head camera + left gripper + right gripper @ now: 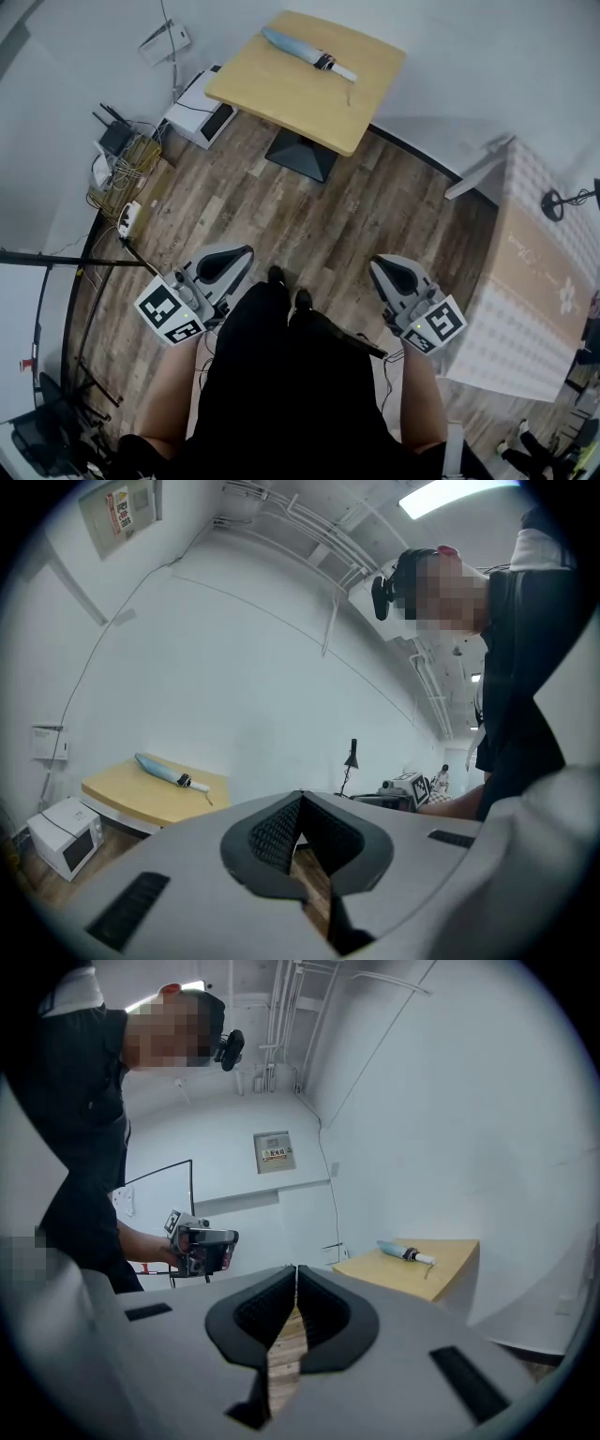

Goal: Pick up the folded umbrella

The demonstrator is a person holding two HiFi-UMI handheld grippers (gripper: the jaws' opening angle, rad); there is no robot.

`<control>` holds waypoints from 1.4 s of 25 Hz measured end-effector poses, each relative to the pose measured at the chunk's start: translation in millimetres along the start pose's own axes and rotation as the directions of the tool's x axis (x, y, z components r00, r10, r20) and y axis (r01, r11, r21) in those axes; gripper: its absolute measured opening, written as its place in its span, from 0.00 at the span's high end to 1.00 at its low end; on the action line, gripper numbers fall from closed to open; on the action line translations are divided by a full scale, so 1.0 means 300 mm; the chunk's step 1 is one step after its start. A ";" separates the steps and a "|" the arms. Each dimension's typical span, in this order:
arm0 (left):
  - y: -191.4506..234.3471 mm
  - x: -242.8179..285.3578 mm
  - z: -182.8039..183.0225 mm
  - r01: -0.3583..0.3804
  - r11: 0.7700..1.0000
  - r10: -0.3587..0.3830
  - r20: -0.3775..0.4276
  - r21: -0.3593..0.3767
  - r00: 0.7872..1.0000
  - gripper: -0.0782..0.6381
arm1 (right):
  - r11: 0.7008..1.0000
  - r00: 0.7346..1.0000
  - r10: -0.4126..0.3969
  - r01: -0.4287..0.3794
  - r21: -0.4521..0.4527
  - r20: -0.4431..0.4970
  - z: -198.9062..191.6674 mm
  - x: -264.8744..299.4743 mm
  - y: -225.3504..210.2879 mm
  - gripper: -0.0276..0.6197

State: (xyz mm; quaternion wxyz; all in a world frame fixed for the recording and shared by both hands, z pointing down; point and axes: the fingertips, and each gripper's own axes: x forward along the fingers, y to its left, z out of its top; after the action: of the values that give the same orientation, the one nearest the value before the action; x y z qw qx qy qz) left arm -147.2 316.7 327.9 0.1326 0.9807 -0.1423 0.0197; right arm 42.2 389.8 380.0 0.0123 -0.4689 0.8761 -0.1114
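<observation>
- Wood-plank floor [356, 225] fills the middle of the head view
- A cloth-covered table [534, 281] stands at 3 o'clock
- A yellow wooden surface [291, 94] on a dark base stands at 12 o'clock, well apart from both grippers
- A white microwave [197, 112] sits on the floor just beside that surface, at 11 o'clock
- Left gripper [242, 253] is at 8 o'clock, jaws closed tip to tip with nothing between
- Right gripper [379, 264] is at 4 o'clock, jaws closed to a thin slit, empty
- The folded umbrella [305, 52], pale blue with a white handle, lies on the yellow surface near its far edge
</observation>
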 end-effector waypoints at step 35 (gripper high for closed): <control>0.837 0.613 0.185 0.175 0.975 -0.162 0.106 -0.133 0.981 0.88 | 0.994 0.979 -0.070 0.052 -0.098 -0.190 0.213 0.615 -0.623 0.93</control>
State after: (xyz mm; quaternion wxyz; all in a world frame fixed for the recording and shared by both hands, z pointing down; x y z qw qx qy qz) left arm -42.2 19.5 352.5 0.1965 0.9771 -0.0657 -0.0481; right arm 100.1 125.9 371.8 -0.0978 -0.4826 0.8626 -0.1159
